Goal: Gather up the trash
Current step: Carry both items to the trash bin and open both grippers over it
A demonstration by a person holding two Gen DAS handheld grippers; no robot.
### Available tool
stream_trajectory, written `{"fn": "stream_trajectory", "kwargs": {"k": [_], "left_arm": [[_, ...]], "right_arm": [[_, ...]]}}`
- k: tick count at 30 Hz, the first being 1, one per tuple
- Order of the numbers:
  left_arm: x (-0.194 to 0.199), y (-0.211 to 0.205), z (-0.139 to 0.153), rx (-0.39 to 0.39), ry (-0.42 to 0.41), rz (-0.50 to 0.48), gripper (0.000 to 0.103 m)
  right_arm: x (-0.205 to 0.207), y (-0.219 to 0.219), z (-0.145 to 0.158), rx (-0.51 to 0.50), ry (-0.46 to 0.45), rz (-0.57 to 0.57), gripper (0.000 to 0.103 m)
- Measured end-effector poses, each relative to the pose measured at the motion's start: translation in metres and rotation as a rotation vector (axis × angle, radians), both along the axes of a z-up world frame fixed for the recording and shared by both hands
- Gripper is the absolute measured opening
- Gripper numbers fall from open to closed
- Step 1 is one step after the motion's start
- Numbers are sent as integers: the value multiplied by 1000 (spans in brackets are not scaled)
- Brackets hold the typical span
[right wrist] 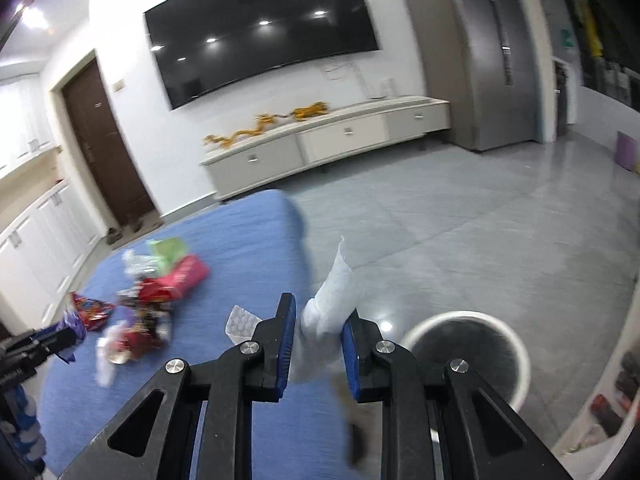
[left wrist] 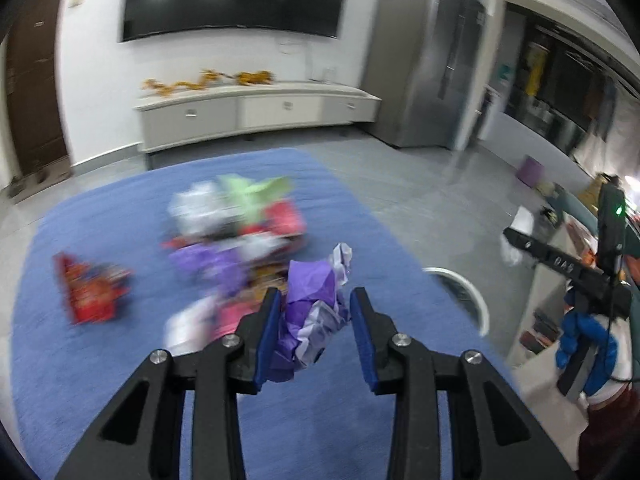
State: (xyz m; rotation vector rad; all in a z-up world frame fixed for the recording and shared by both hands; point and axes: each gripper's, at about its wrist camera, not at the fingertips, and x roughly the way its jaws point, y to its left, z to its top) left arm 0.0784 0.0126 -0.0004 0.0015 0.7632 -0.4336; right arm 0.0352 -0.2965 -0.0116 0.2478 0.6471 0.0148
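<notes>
We hold our left gripper (left wrist: 316, 332) clamped on a crumpled purple wrapper (left wrist: 316, 312) above the blue tablecloth (left wrist: 100, 360), and our right gripper (right wrist: 318, 344) pinched on a white paper tissue (right wrist: 332, 296) beside the round white bin (right wrist: 468, 356) on the floor. Neither piece is in the bin yet, and we judge the job far from done. A heap of wrappers (right wrist: 160, 292), a red snack bag (left wrist: 94, 292) and a scrap of white paper (right wrist: 241, 323) lie on the cloth.

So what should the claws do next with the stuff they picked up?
Probably carry the right claw over the white bin and open it. It already pinches a white tissue, and the bin stands open just to its right. The left claw, holding purple paper, could follow.
</notes>
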Motion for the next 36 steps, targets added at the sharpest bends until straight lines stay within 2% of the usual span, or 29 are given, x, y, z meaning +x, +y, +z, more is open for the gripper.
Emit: {"fn": "stream_trajectory", "kwargs": {"k": [5,10,15,18,19,20,22,25,27,32,34,36], "left_arm": [[30,-101,-4,2,33,-132,34],[65,-200,-24,3,92,-222,34],[98,-266,-55,-8,169,-285,37],[111,-293,-72,-25,215,-309,47],[114,-299,-78,-32,229,-314,53],[115,-303,-81,-39,239,-316,57],[121,-311,-90,-53,263,-323,59],[121,-314,-93,-51,264,-317,59],[117,-310,-89,-55,235,-312,59],[95,-291,-60,-83,87,-225,59],[83,-278,-45,-85,22,-190,59],[77,-265,-33,-87,-5,-187,59]], "right_arm": [[-4,-61,-27,6,51,-106,21],[10,-105,-73,39,140,-188,21],[30,-129,-108,56,216,-212,21],[42,-138,-126,54,256,-221,23],[43,-143,-129,53,264,-224,25],[45,-147,-134,48,275,-234,31],[47,-152,-140,40,291,-251,39],[43,-159,-147,29,306,-275,41],[40,-161,-149,22,310,-289,42],[32,-163,-137,22,288,-305,43],[25,-160,-127,22,267,-306,43],[17,-156,-113,23,237,-305,43]]}}
